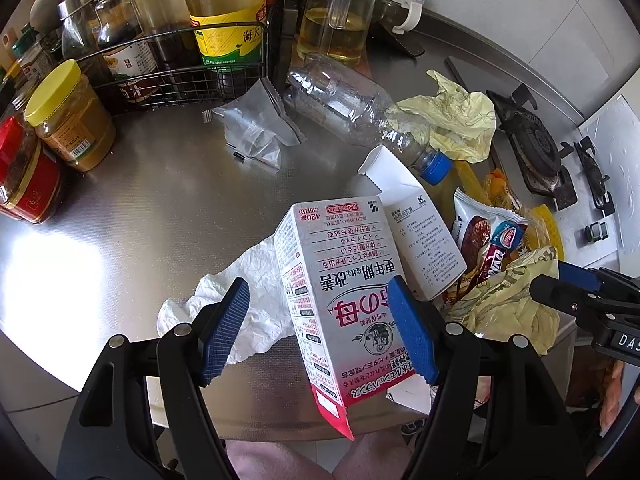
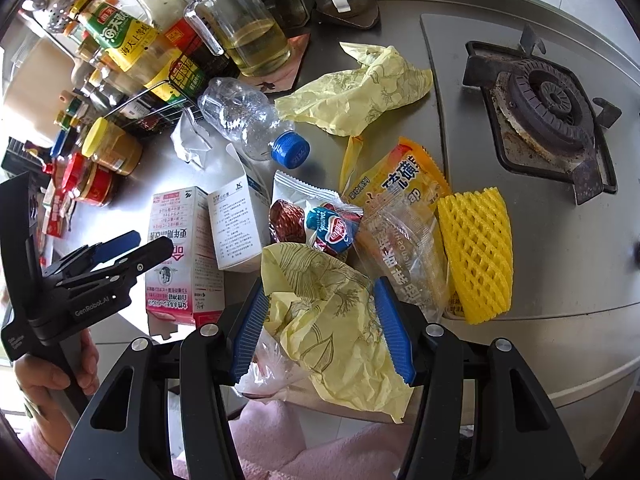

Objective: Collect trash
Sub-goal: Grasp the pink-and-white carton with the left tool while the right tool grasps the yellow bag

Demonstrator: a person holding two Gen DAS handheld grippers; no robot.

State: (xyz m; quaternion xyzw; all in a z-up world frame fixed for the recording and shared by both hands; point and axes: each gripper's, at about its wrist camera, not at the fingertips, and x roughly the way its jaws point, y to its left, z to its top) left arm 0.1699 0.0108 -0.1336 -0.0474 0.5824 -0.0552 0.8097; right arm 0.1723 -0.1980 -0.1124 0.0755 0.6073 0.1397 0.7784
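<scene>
Left claw (image 1: 320,326) clamping pink-and-white box (image 1: 340,292), right claw (image 2: 322,330) clamping yellow wrapper (image 2: 320,320), foam net (image 2: 476,256) right-view only.

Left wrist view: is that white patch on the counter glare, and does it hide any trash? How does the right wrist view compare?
Left wrist view: yes, window glare washes out the steel counter at left; the crumpled tissue beside it remains readable. Fisheye bends the edges. Right wrist view: evenly lit and sharp, with the yellow wrapper clear and only a bright blown-out area at far left.
</scene>
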